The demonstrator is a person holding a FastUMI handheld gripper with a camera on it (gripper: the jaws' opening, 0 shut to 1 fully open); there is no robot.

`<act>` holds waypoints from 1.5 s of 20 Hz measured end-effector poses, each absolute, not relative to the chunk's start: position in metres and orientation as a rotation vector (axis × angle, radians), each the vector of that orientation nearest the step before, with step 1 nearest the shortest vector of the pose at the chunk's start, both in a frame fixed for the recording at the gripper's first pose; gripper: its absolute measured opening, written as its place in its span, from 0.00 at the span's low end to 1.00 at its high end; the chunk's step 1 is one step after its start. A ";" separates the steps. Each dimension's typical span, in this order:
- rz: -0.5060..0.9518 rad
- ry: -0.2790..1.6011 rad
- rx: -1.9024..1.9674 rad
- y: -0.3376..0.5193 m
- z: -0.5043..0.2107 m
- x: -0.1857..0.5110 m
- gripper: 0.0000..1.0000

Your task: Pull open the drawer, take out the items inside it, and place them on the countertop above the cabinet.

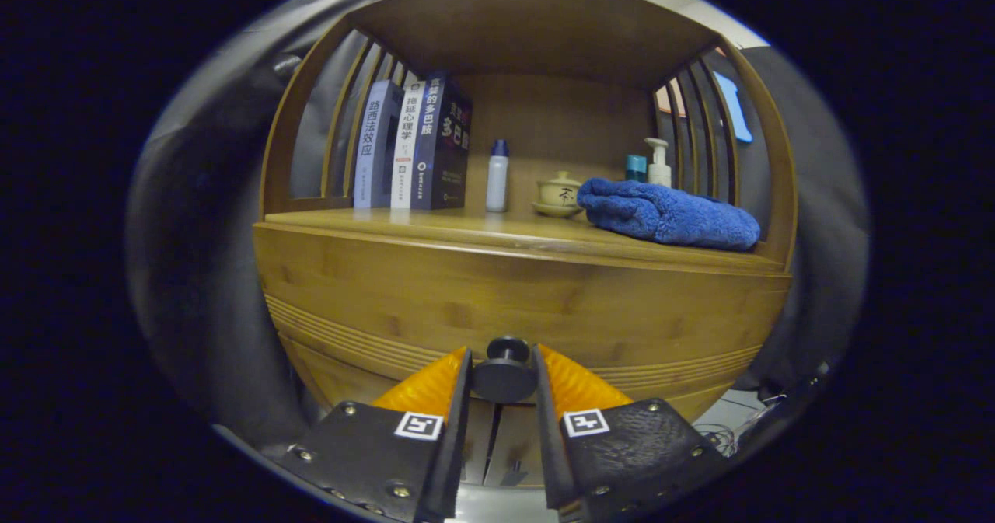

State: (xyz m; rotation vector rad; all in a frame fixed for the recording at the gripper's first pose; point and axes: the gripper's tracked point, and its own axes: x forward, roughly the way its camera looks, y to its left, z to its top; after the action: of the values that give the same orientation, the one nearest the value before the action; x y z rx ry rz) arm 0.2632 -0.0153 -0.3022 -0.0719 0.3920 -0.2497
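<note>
The wooden cabinet has a drawer front (435, 298) with a dark round knob (505, 375) low in its middle. My gripper (502, 353) has one finger on each side of the knob. Both fingers press against its rim, so it is shut on the knob. The countertop (466, 231) runs just above the drawer front. The inside of the drawer is hidden behind its front panel.
On the countertop stand three books (412, 146) at the left, a white bottle (497, 175), a lidded ceramic cup (558, 193), a folded blue towel (668, 212), and a pump bottle (659, 164) with a teal cup (636, 167) behind it. Slatted sides and a wooden top enclose the shelf.
</note>
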 end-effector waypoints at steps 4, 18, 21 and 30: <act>-0.277 0.399 0.001 -0.014 -0.303 0.260 0.37; -0.275 0.434 -0.017 -0.005 -0.293 0.216 0.31; -0.265 0.440 -0.017 0.001 -0.289 0.198 0.31; -0.222 0.494 -0.039 0.015 -0.278 0.148 0.31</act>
State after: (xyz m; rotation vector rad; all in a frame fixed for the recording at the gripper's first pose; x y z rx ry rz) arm 0.1483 0.0147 -0.2781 -0.0393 0.4937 -0.2218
